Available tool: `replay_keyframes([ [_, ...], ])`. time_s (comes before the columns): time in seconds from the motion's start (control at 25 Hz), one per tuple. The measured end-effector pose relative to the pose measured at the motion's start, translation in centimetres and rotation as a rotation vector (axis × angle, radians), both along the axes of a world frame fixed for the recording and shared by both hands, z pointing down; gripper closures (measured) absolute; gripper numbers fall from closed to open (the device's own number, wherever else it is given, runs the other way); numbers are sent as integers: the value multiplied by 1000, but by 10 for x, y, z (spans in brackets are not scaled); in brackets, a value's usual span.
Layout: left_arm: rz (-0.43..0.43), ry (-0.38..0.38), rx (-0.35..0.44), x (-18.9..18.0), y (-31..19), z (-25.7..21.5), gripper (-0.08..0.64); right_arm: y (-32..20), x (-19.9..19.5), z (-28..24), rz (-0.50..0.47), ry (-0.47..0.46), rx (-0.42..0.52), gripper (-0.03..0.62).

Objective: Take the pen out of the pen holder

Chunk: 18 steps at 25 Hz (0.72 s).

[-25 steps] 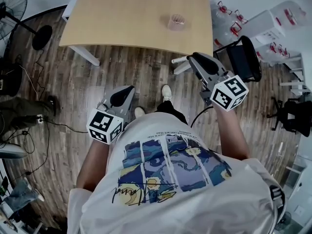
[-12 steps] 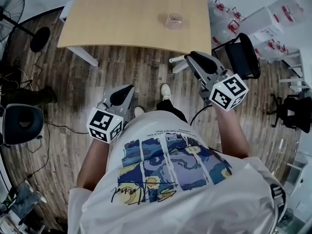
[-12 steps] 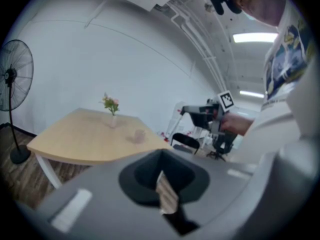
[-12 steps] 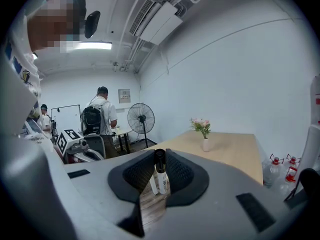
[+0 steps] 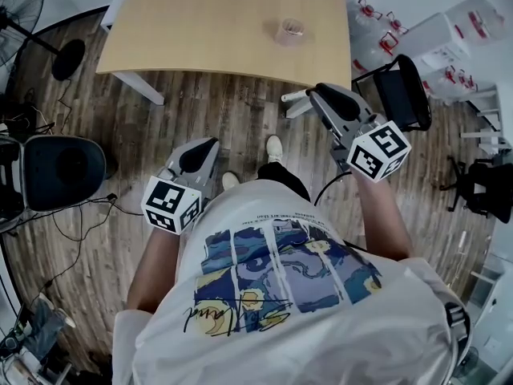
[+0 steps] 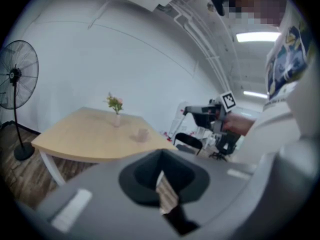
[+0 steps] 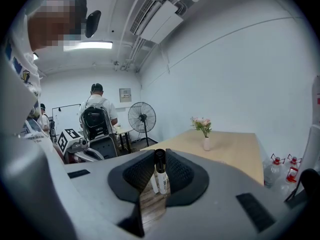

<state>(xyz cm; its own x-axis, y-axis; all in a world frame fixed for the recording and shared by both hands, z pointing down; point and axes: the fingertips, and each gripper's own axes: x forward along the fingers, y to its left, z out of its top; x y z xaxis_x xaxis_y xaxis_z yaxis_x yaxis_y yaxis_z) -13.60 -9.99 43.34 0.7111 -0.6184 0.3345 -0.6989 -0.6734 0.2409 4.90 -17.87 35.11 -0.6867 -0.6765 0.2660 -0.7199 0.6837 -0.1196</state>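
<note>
Removal is looking done: the pen [image 7: 161, 179] is sitting upright between the jaws of the right gripper [image 5: 317, 94], black cap up. The pads are pressing on its barrel from both sides, so we're reading that as a solid grip. The barrel is running down the middle of the pads and its lower end is poking out below them. A thin white sliver is showing just beside it, and we're not able to tell what that is. The holder [image 5: 290, 32] is standing on the bench [image 5: 184, 38], well apart from both grippers. We're standing off the bench edge, with floor [image 5: 240, 111] under the jaws. Whether anything else is sitting in the holder is too small to tell. The left gripper [image 5: 207, 145] is hanging low at our side, jaws closed together on nothing. As we're judging it, nothing is remaining on the extraction itself, at most parking the pen somewhere, which the task isn't asking for.
</note>
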Motion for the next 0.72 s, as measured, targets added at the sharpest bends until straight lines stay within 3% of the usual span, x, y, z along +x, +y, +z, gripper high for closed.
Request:
replay_keyframes([
  [0.32, -25, -13, -9, 3, -1, 5, 552, -9, 7, 6, -11, -7, -4, 535],
  [0.72, -44, -25, -15, 31, -49, -2, 552, -67, 39, 2, -25, -8, -1, 535],
])
